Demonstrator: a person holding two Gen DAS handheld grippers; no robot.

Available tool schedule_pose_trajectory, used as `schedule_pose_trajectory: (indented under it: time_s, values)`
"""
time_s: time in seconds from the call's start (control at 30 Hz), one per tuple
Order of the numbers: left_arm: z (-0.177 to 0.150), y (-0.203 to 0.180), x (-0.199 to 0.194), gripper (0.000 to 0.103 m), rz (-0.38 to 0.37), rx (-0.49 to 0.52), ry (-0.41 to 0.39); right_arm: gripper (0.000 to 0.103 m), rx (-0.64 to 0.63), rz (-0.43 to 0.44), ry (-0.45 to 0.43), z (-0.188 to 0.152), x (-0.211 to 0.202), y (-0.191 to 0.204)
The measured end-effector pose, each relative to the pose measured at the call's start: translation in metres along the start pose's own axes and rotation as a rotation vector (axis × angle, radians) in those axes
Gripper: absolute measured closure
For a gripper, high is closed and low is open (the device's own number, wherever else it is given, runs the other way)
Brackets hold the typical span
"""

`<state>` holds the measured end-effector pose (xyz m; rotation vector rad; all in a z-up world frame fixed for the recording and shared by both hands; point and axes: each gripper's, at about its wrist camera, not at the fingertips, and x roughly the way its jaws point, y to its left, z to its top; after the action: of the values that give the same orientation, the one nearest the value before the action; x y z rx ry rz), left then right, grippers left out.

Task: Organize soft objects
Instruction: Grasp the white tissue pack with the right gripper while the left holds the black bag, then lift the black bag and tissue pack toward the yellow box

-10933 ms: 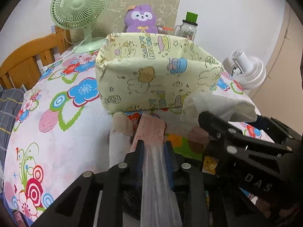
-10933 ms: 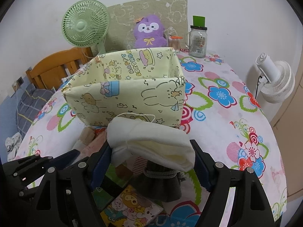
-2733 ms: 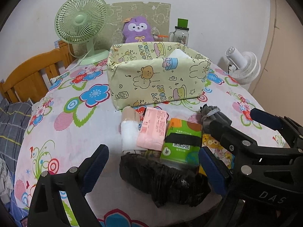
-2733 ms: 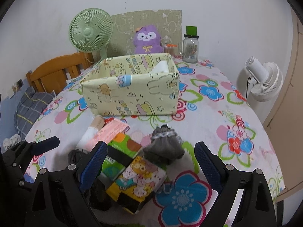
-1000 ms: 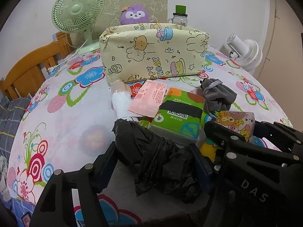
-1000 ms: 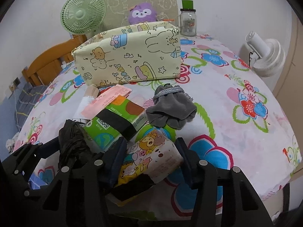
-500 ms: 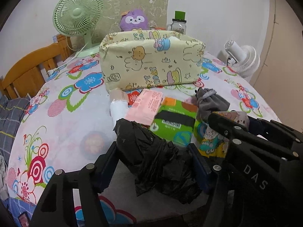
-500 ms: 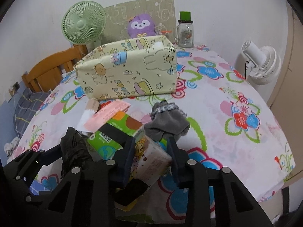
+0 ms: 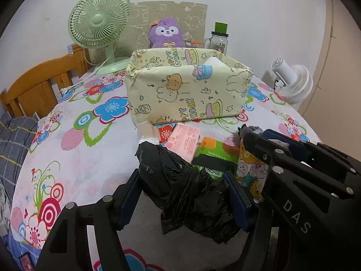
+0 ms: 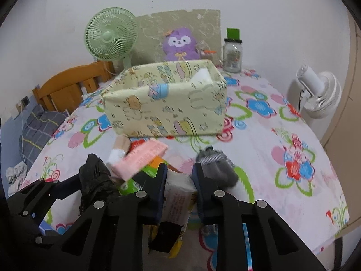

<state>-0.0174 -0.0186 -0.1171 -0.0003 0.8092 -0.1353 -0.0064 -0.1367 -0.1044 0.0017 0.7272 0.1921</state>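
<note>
My left gripper (image 9: 182, 196) is shut on a crumpled black plastic bag (image 9: 187, 187) and holds it above the table. My right gripper (image 10: 179, 180) is shut on a cartoon-print tissue pack (image 10: 178, 198), also seen in the left wrist view (image 9: 250, 169). A yellow cartoon fabric bin (image 9: 187, 92) stands ahead on the table, with a white item (image 10: 202, 76) inside. A pink packet (image 10: 140, 158), a green tissue pack (image 9: 214, 155), a beige-and-white roll (image 9: 147, 133) and a grey sock (image 10: 216, 167) lie in front of the bin.
A floral cloth covers the round table (image 9: 74, 140). A green fan (image 9: 99, 27), a purple plush (image 9: 165, 32) and a glass jar (image 9: 218, 38) stand behind the bin. A white fan (image 10: 320, 92) is off the right edge. A wooden bed frame (image 9: 38, 85) is at left.
Both grippers have closed on their loads, risen and come nearer the bin. The right one squeezed the tissue pack narrower; the black bag came off the table.
</note>
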Motion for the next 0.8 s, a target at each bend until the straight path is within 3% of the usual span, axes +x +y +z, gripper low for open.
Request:
schedule_pose_trajectory:
  time_s: [0.8]
  values:
    - [0.059,0.008,-0.004,0.031,0.006,-0.006,-0.055,0.078,-0.006,-0.014,-0.049,0.060,0.000,-0.001]
